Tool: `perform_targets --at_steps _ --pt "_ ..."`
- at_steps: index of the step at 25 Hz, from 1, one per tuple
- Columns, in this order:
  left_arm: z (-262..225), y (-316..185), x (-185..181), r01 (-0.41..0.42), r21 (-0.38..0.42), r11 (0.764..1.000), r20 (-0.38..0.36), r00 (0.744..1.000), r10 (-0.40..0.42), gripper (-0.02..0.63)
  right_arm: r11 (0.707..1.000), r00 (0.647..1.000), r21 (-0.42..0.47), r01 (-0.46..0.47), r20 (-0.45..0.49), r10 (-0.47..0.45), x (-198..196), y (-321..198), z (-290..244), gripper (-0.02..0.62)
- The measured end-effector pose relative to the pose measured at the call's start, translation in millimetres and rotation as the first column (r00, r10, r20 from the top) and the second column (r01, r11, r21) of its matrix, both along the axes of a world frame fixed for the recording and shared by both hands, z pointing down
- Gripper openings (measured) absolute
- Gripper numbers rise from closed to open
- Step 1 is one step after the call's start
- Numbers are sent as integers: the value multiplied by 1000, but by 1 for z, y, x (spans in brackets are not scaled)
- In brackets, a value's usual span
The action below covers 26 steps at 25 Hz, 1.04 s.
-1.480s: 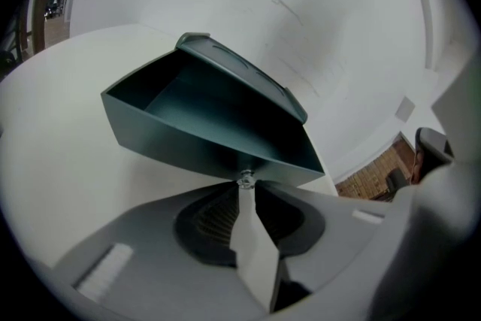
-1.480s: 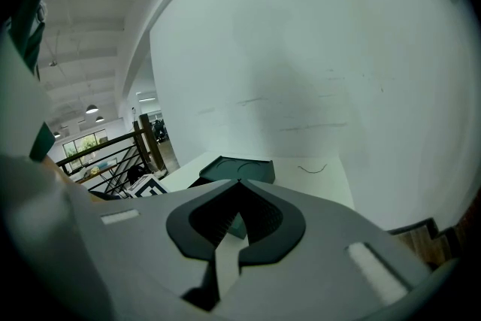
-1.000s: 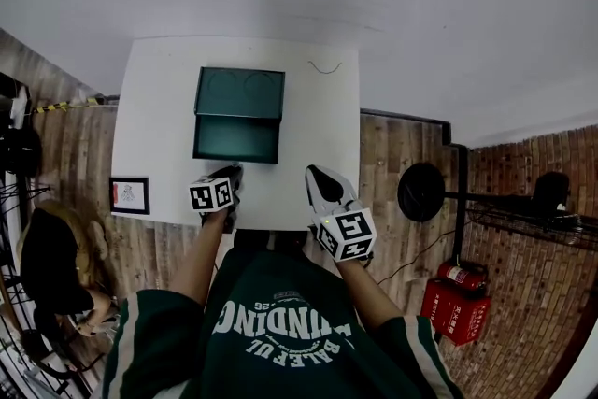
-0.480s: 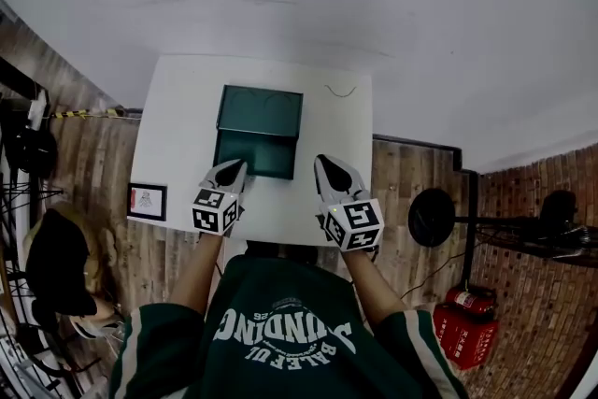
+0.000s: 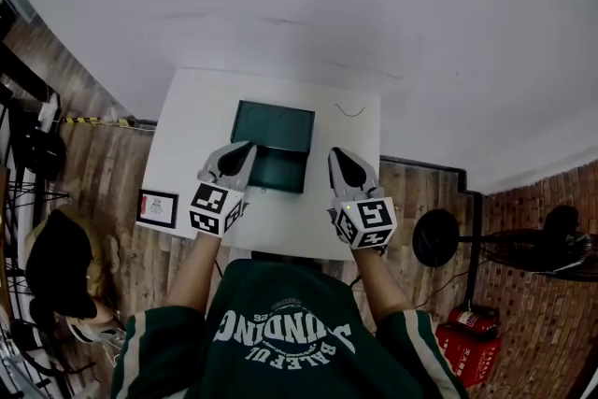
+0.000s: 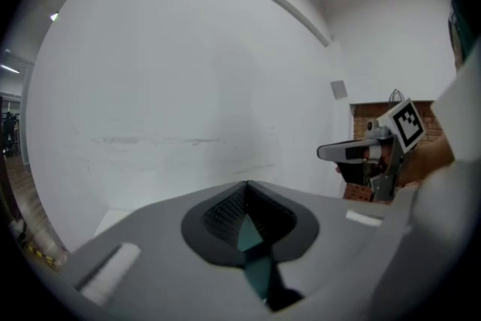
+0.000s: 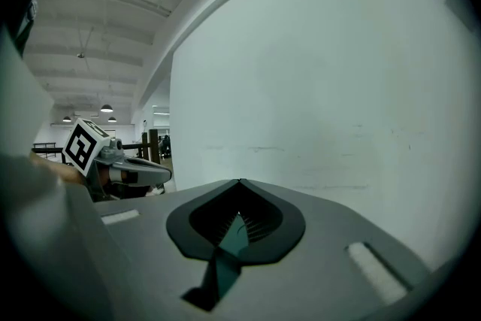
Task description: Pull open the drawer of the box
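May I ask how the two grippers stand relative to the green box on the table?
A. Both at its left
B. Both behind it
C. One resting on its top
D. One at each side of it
D: in the head view the left gripper is at the box's left front and the right gripper at its right.

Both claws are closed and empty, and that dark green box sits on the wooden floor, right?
Not quite: the dark green box sits on the white table, not the wooden floor; the head view shows it. The left gripper and right gripper are indeed closed and empty.
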<state>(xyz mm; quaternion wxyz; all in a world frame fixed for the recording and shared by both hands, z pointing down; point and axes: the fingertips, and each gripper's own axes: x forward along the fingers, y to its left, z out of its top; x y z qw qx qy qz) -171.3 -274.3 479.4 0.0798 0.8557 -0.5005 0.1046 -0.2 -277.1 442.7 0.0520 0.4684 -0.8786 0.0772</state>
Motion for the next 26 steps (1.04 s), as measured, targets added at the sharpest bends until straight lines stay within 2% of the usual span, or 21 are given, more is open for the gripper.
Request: perform_targets --at_steps 8,26 --pt "-11 -2 -6 8 22 1000 -13 1000 -8 52 1000 1000 11 -1 1 1 -3 3 -2 2" --pt "-9 -9 -2 1 7 1000 -22 1000 0 52 1000 1000 -5 9 -7 -9 -1 0 6 2"
